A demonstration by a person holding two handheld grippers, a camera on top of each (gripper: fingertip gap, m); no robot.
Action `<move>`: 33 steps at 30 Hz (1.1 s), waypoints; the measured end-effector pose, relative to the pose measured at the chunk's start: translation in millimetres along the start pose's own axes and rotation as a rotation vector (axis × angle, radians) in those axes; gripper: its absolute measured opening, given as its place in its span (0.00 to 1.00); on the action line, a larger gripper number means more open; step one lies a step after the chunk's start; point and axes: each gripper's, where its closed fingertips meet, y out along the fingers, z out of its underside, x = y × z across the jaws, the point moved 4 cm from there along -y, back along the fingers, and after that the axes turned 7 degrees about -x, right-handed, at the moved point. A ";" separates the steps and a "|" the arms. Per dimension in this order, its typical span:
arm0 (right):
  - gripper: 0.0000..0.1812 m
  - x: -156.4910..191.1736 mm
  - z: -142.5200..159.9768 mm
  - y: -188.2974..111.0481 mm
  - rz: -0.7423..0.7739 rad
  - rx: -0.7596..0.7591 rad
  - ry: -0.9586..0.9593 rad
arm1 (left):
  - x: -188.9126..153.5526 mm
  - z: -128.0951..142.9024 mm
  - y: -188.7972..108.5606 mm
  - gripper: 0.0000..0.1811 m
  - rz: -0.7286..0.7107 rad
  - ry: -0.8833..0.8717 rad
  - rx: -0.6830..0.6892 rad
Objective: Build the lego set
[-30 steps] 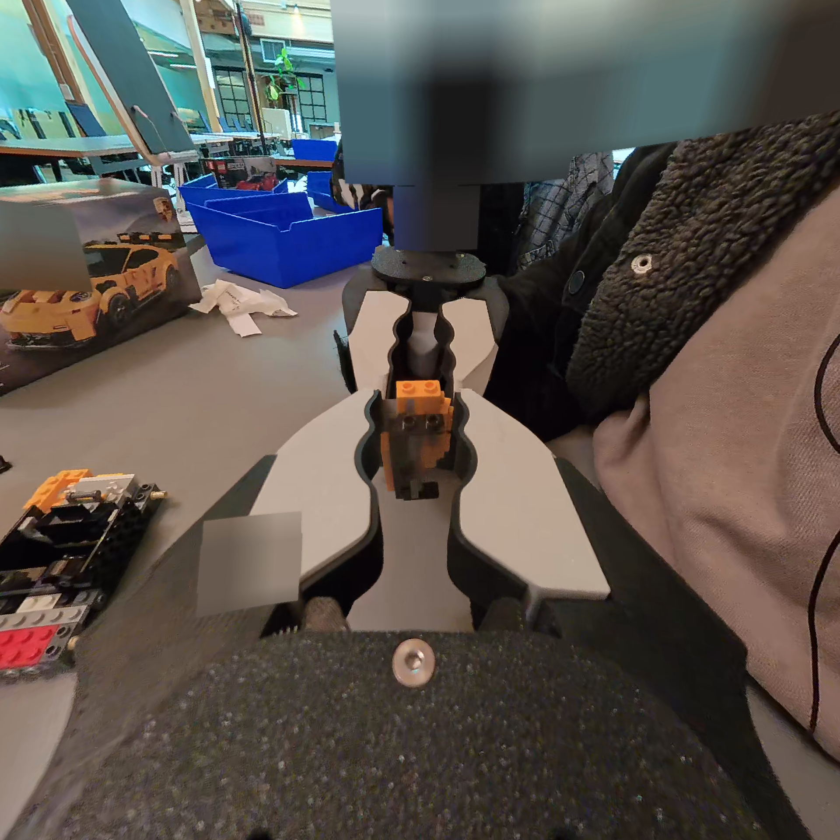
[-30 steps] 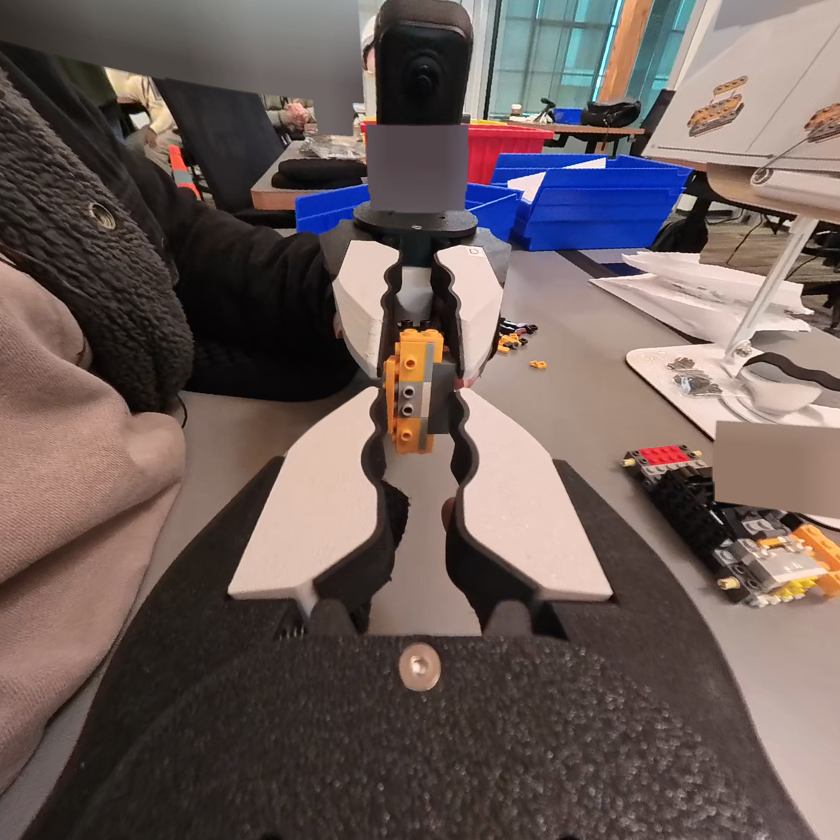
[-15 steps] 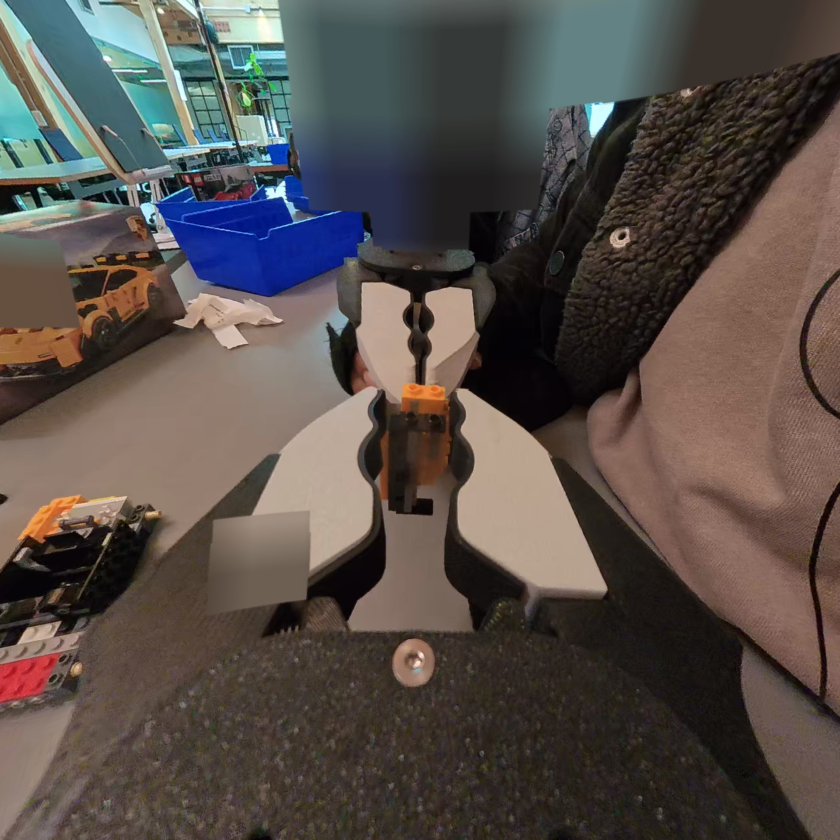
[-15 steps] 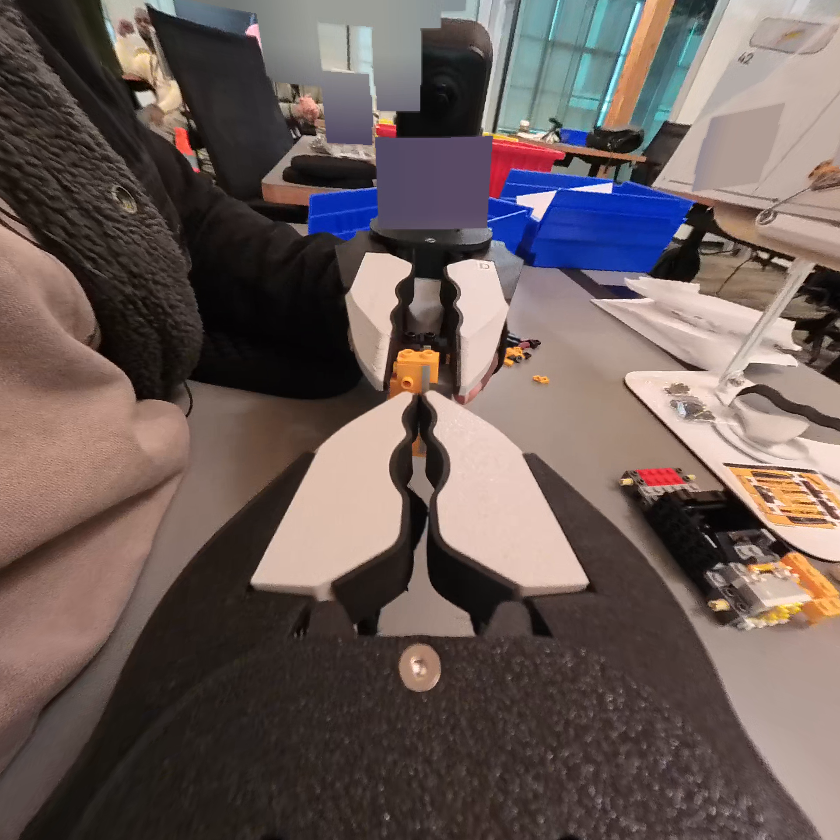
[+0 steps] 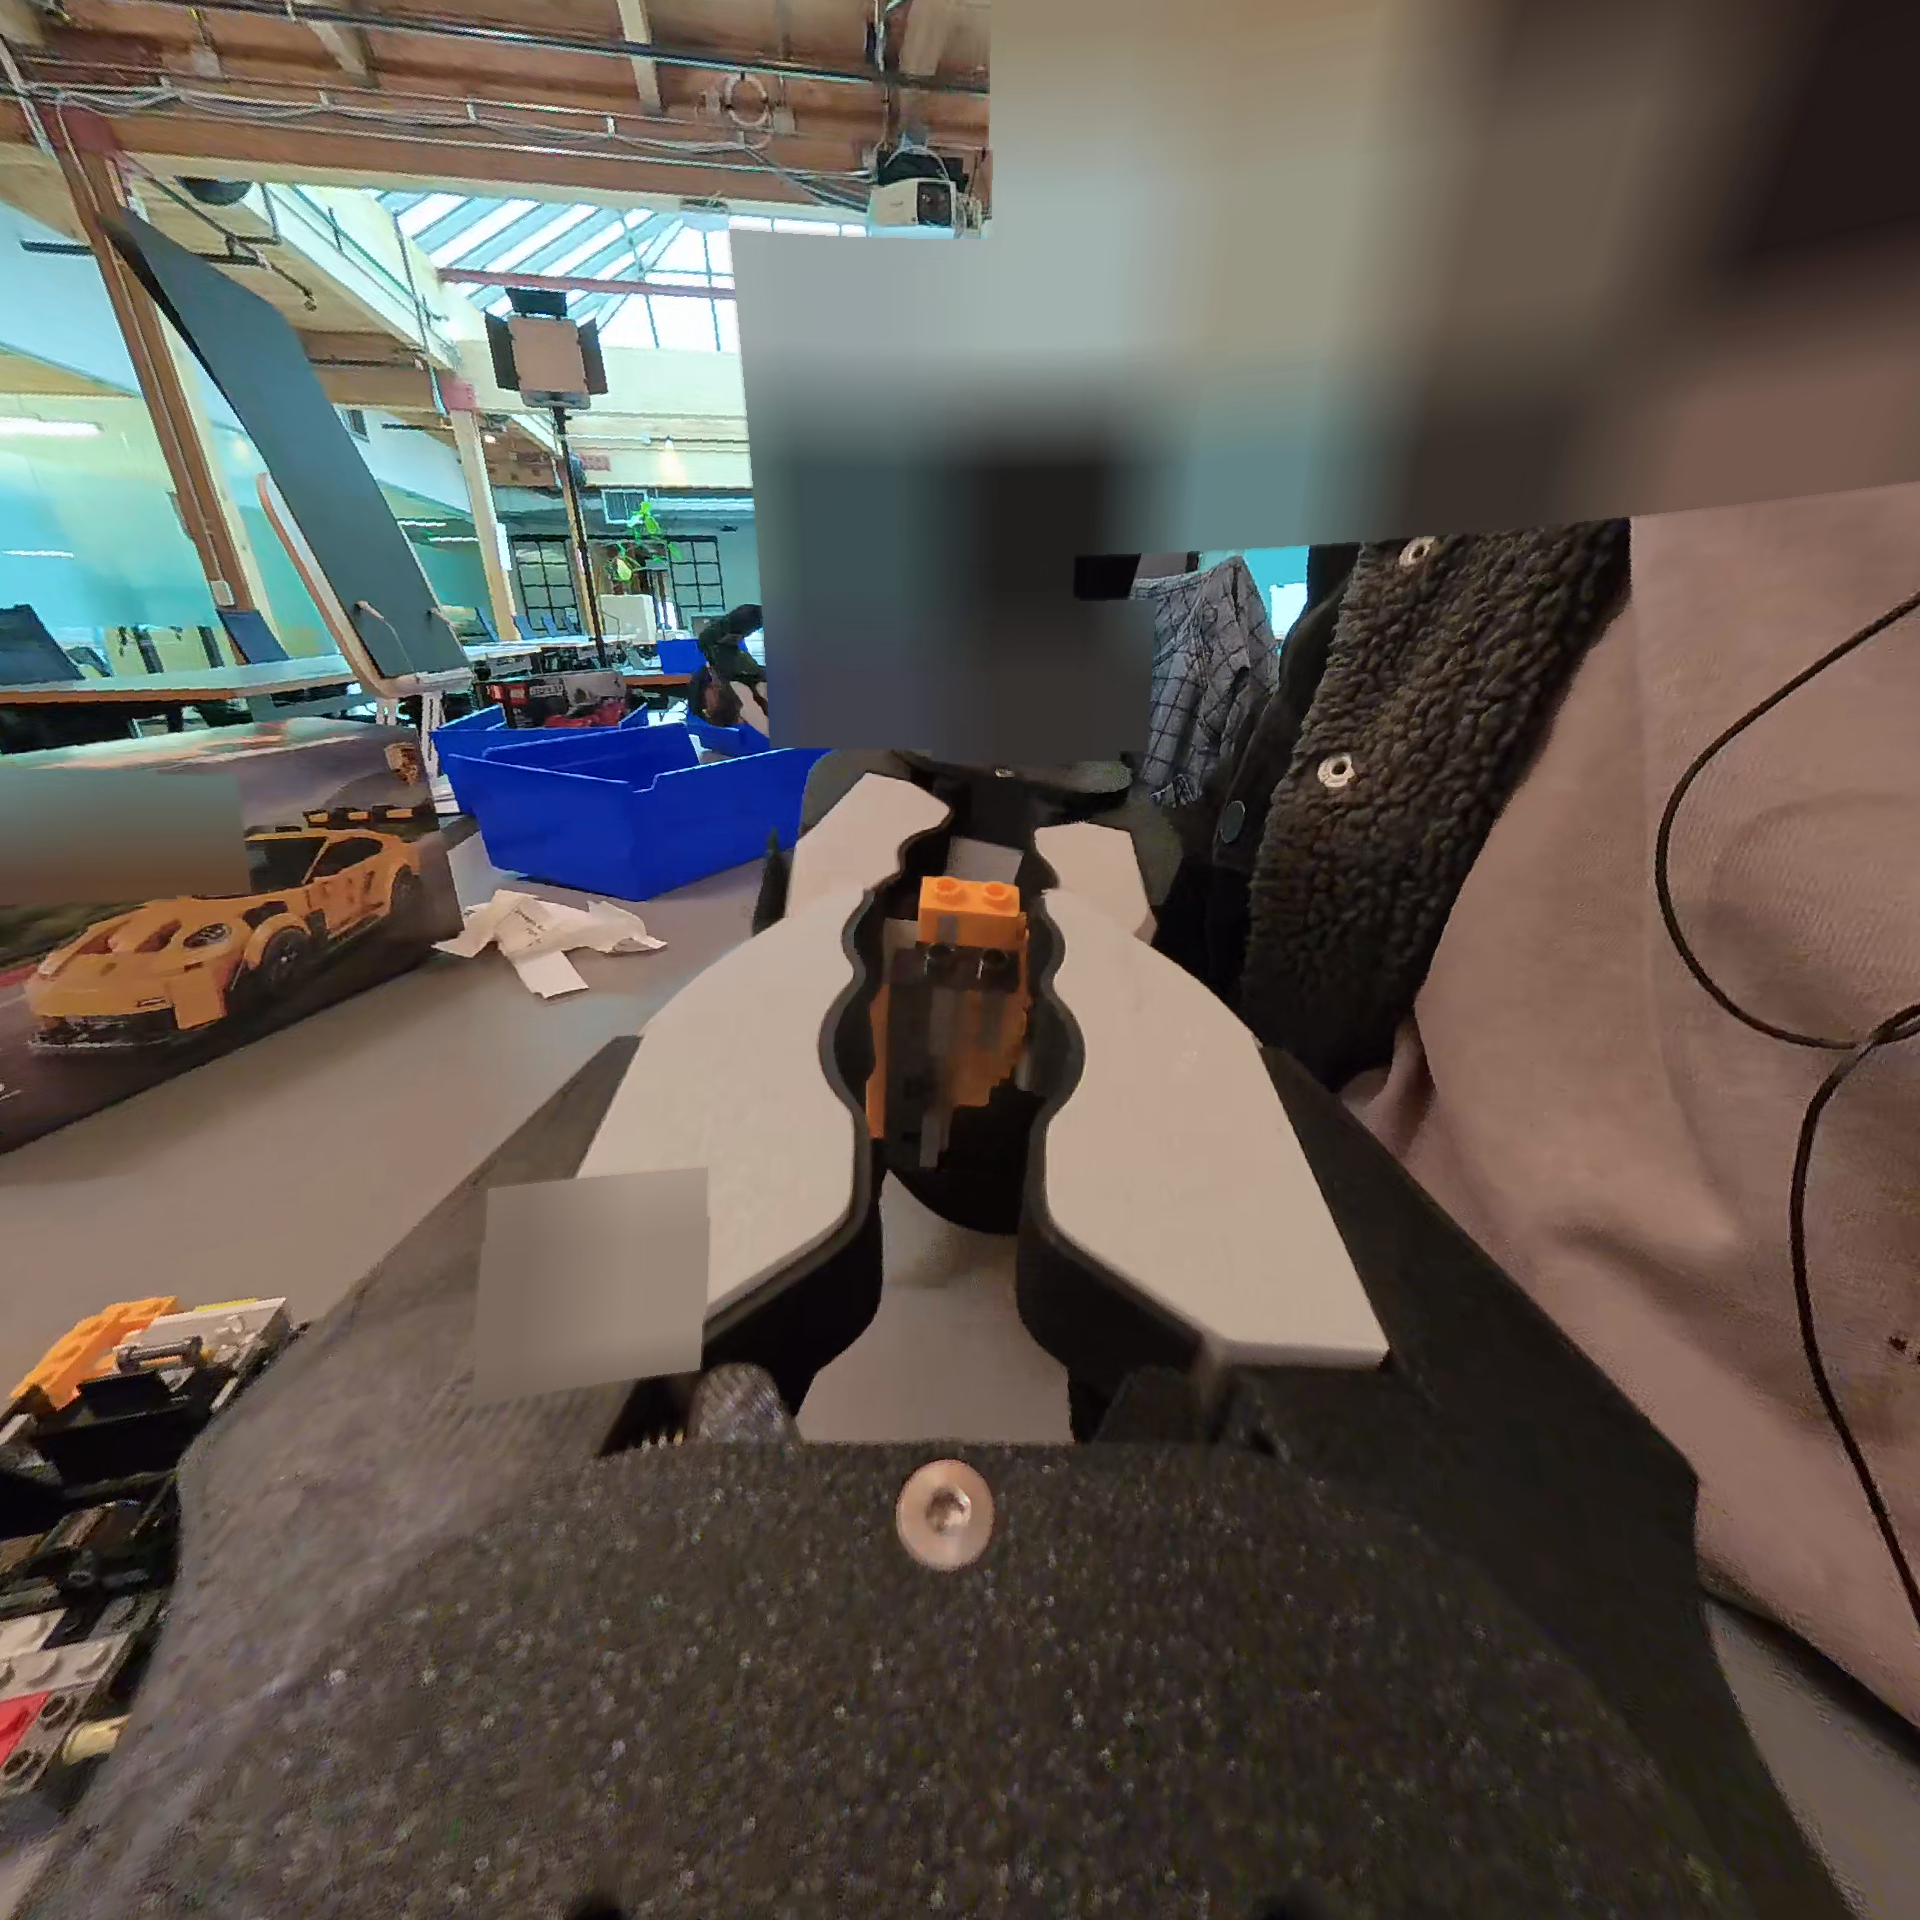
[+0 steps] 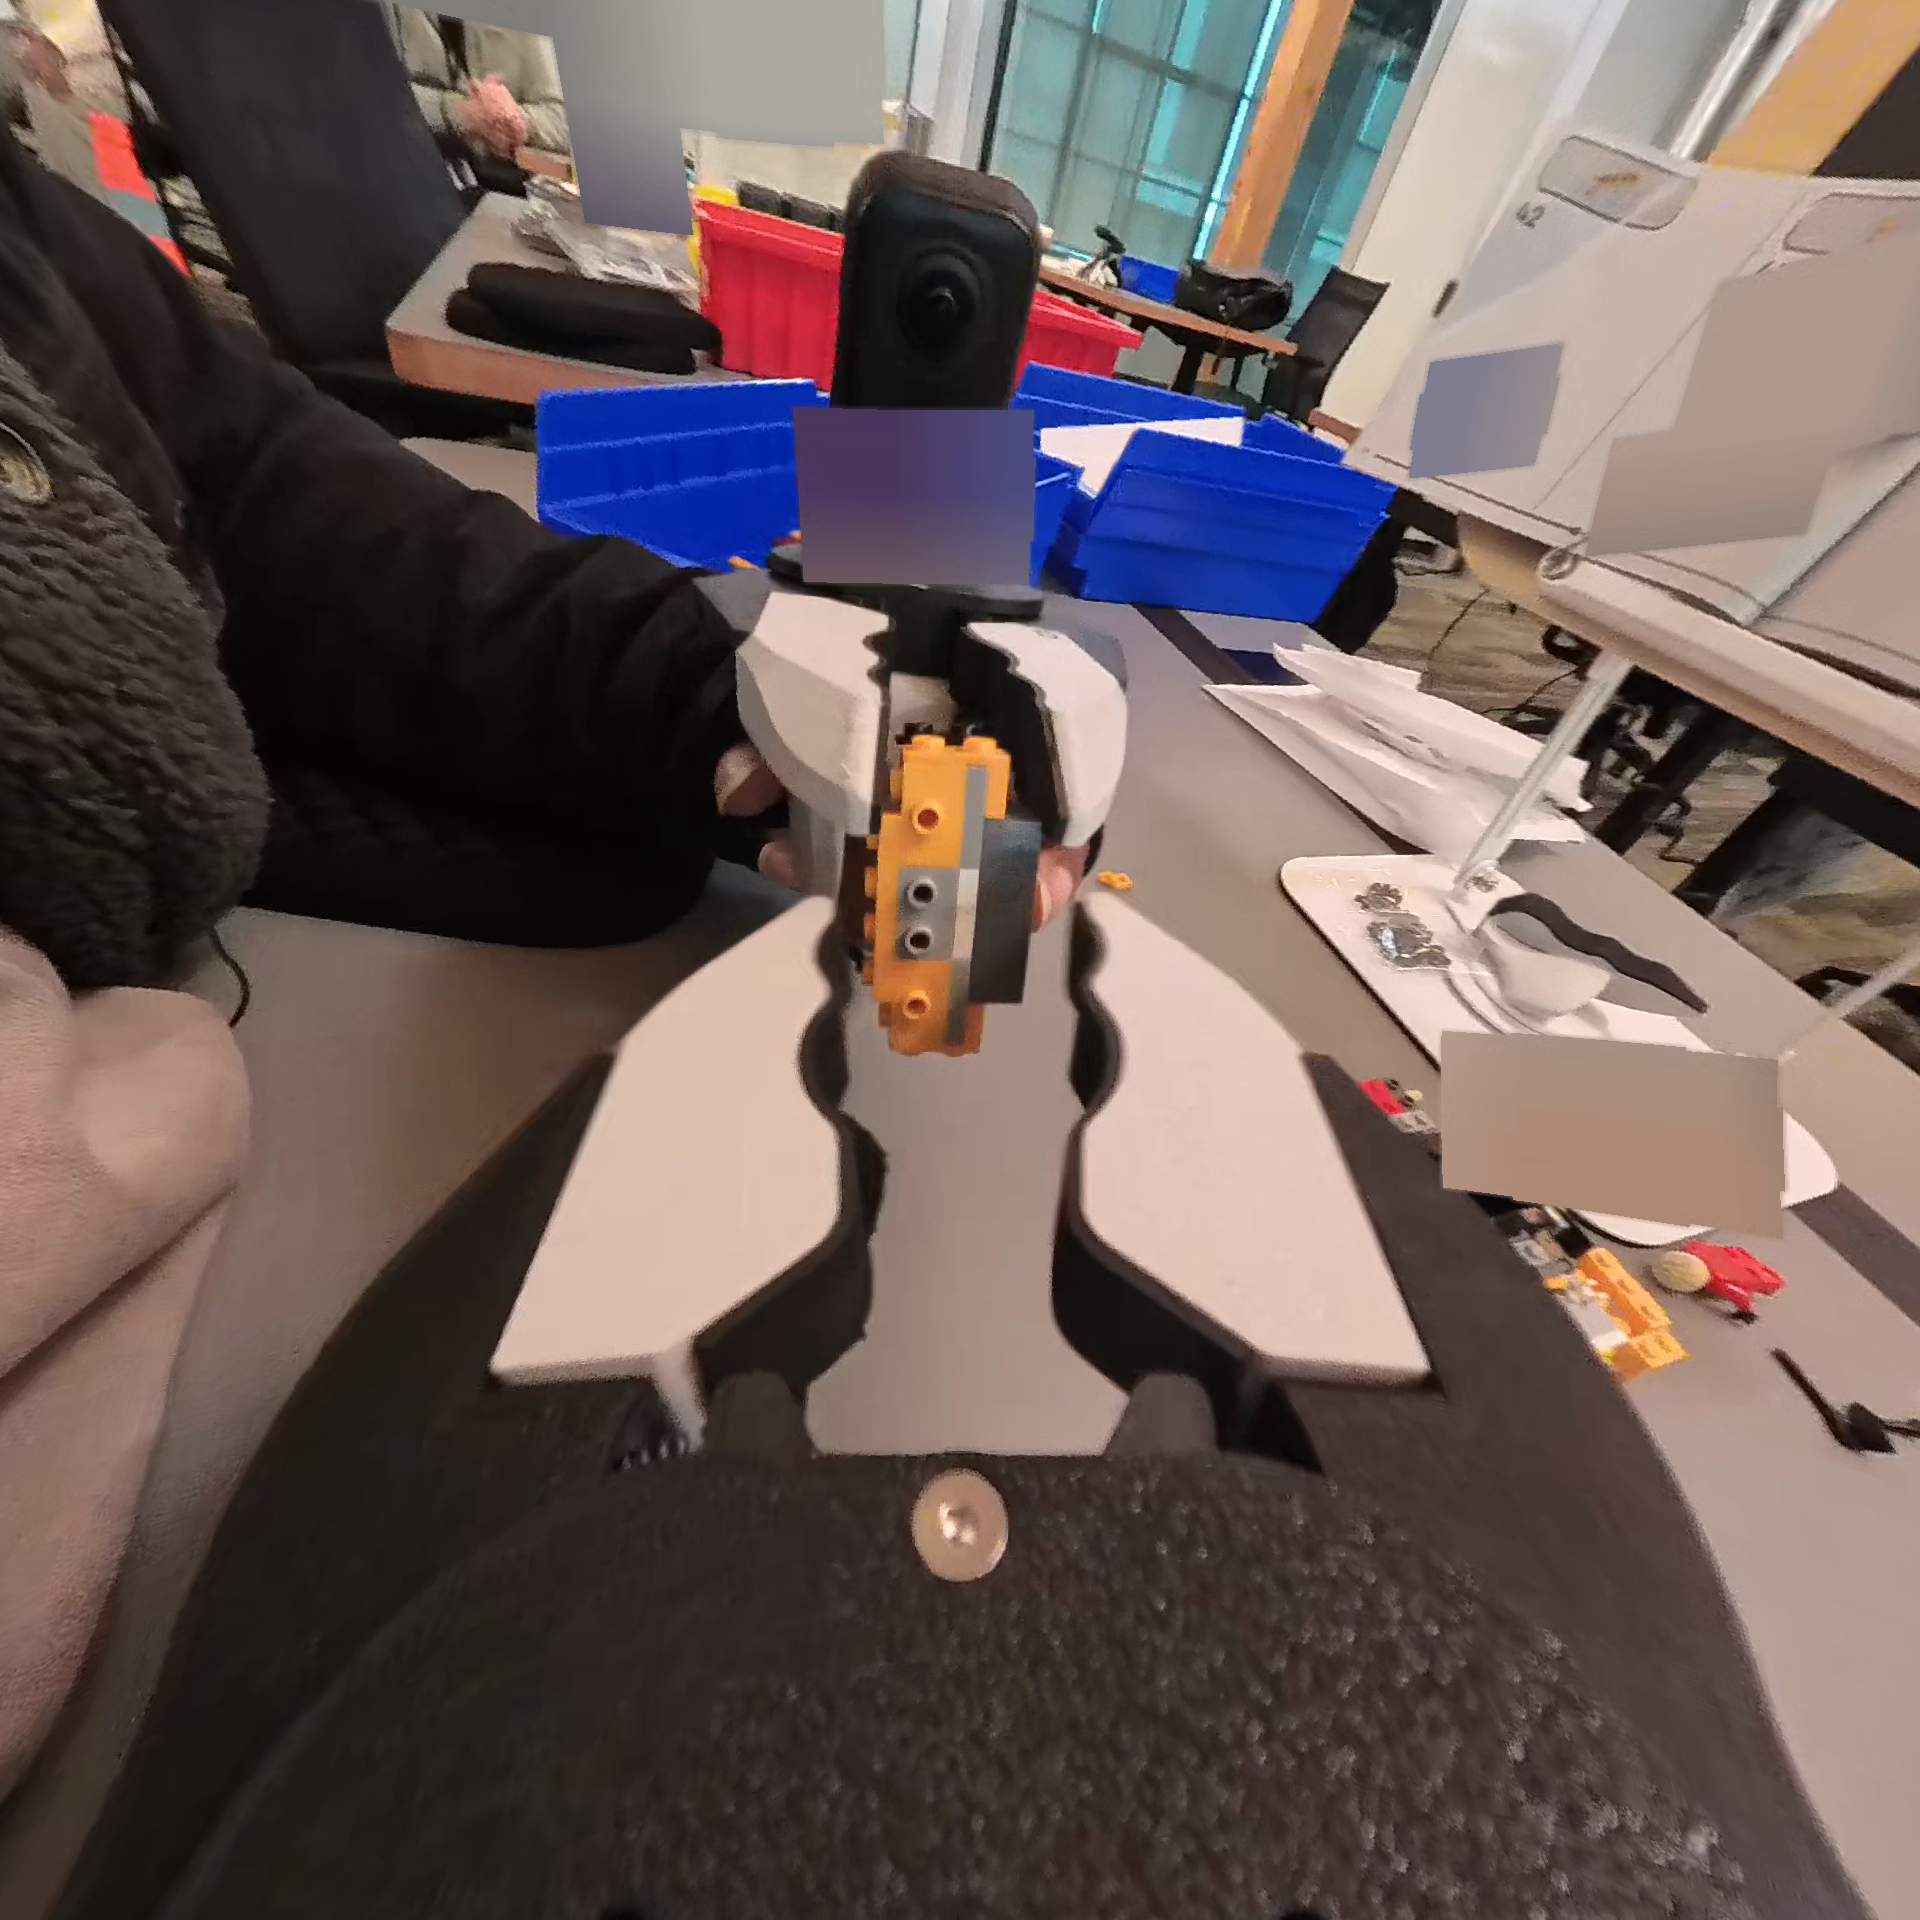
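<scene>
My left gripper (image 5: 951, 925) is shut on a small orange, black and grey lego sub-assembly (image 5: 951, 1029) and holds it above the grey table, close to the person's chest. In the right wrist view the sub-assembly (image 6: 940, 904) sticks out of the left gripper (image 6: 951, 821) toward me. My right gripper (image 6: 956, 925) is open, with its fingertips on either side of the sub-assembly's near end and apart from it. It also shows in the left wrist view (image 5: 977, 857) beyond the piece. A partly built car chassis (image 5: 94, 1455) lies on the table at the lower left.
The lego box with a yellow car picture (image 5: 208, 935), crumpled paper (image 5: 551, 935) and blue bins (image 5: 623, 821) stand at the left. An instruction booklet on a stand (image 6: 1662, 364), a white tray with small parts (image 6: 1392, 925) and loose orange and red pieces (image 6: 1621, 1320) are at the right.
My right gripper shut at the sub-assembly's end half a second ago and has opened again and drawn back slightly. My left gripper has tilted upward, still holding the sub-assembly.
</scene>
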 end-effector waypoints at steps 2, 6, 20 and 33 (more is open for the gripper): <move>0.16 0.1 0.0 -1.5 0.007 -0.001 -0.005 | 1.1 0.7 2.4 0.15 -0.015 -0.003 0.001; 0.16 -4.4 -4.0 -9.2 -0.028 -0.074 0.125 | 3.7 -1.3 7.5 0.25 -0.045 -0.032 0.038; 0.24 -38.8 15.2 -16.2 0.111 -0.015 0.227 | 46.5 1.7 -7.3 0.16 -0.439 -0.238 0.121; 0.09 -57.4 27.1 21.9 0.262 0.251 0.240 | 66.2 16.1 -32.2 0.16 -0.778 -0.532 0.027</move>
